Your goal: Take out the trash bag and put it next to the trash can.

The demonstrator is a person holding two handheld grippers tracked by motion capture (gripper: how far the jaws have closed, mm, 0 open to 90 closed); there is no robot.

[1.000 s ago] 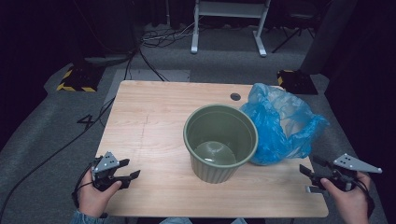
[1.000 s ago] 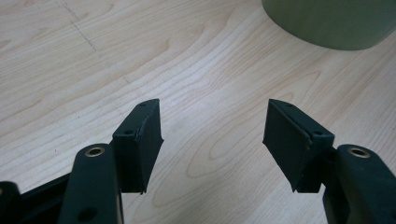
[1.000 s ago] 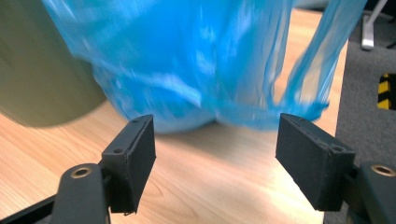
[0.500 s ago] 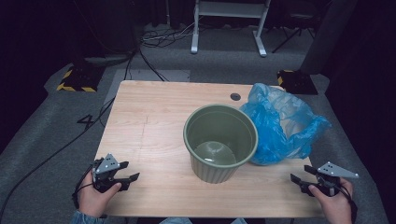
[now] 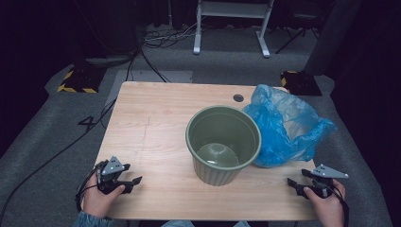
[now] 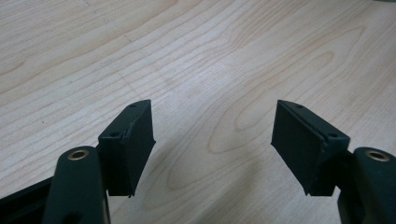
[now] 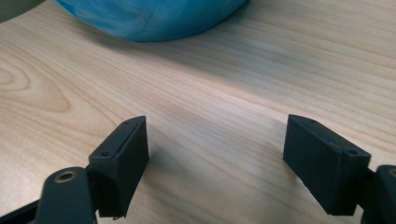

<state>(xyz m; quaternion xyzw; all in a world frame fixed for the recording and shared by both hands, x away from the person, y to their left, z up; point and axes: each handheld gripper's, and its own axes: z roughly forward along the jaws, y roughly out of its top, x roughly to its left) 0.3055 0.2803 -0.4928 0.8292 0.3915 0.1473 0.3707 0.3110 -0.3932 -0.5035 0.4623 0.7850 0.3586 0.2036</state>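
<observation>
A green ribbed bin (image 5: pixel 222 142) stands upright near the middle of the wooden table (image 5: pixel 151 123), with nothing in it. A crumpled blue plastic bag (image 5: pixel 288 125) lies against its right side; the same blue bag (image 7: pixel 149 16) sits ahead of my right gripper. My left gripper (image 5: pixel 132 182) rests low over the front left corner. Its jaws have just been opening and stand wide, with bare wood between them (image 6: pixel 212 121). My right gripper (image 5: pixel 295 179) hovers at the front right corner. Its jaws have also just been opening, with nothing between them (image 7: pixel 217 135).
A round cable hole (image 5: pixel 238 98) is set in the tabletop behind the bin. Black cables (image 5: pixel 142 61) run across the grey floor at the left, and a white frame (image 5: pixel 231 23) stands beyond the table. The table's left half is bare wood.
My right hand has come down toward the table's front right corner. The left hand has stayed where it was. Bin and bag have not moved.
</observation>
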